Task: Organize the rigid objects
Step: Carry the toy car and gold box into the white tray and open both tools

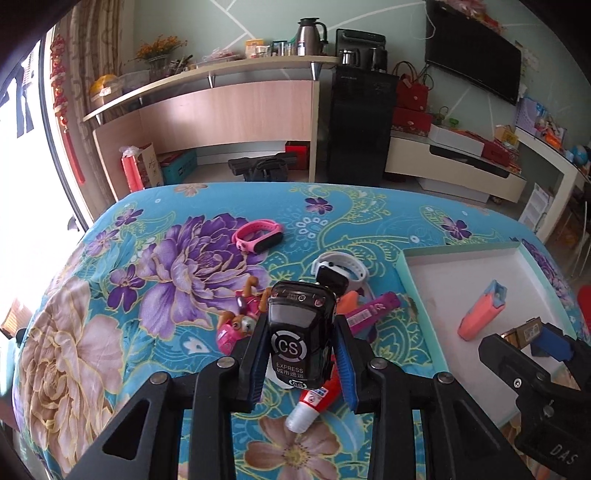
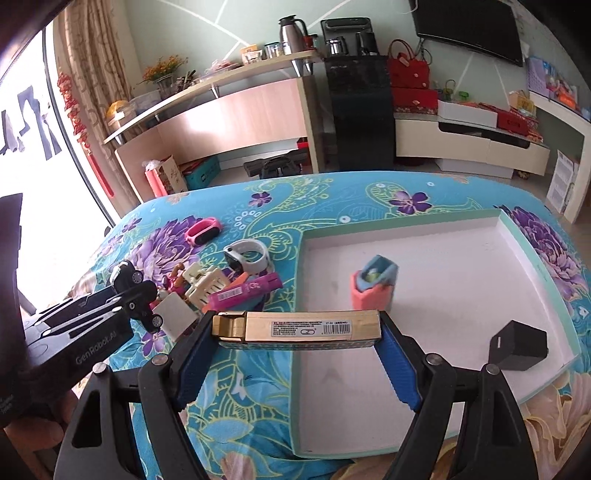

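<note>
In the left gripper (image 1: 300, 350), toy car (image 1: 301, 332) reads "CS EXPRESS".

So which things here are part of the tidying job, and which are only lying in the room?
Job:
- toy car, held in left jaws
- gold box, held in right jaws
- tray
- pink band
- white watch
- orange case, in tray
- black block, in tray

Lying about:
- thermos
- TV
- red bags
</note>
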`<state>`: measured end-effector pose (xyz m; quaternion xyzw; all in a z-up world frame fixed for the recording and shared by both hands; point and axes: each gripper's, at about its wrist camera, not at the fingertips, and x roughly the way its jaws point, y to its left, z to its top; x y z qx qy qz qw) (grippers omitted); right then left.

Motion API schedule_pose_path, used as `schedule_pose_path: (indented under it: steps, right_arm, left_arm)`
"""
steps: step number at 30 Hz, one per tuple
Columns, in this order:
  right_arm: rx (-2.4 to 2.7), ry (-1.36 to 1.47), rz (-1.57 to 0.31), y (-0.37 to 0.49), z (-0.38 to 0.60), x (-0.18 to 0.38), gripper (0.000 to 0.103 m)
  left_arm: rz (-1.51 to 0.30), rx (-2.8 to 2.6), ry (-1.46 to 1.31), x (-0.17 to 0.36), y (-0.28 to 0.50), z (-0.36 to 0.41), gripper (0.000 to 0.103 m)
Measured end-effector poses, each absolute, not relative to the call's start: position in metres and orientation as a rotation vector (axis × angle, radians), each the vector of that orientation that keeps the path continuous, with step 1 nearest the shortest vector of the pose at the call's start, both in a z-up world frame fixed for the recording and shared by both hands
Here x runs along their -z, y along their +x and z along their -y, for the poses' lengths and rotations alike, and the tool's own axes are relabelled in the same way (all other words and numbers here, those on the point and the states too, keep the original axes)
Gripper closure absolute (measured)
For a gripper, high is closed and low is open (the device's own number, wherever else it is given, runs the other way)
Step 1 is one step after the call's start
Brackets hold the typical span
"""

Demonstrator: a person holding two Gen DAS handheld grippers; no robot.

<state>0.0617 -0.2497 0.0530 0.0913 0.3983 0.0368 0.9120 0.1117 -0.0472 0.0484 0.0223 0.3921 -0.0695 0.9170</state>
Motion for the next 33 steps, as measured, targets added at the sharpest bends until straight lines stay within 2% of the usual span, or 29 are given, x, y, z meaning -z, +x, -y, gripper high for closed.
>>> schedule_pose_path:
  steps: [16, 33]
  right_arm:
    - [0.230, 0.343, -0.846, 0.037, 0.353, -0.042, 0.020]
    - [0.271, 0.336, -0.923, 0.038, 0.366, -0.021, 0.020]
  left_arm:
    - [-0.782, 0.343, 0.191, -0.065, 0.094, 0.148, 0.068]
    - [-0.853, 0.427, 0.219, -0.026, 0.103, 0.194, 0.068]
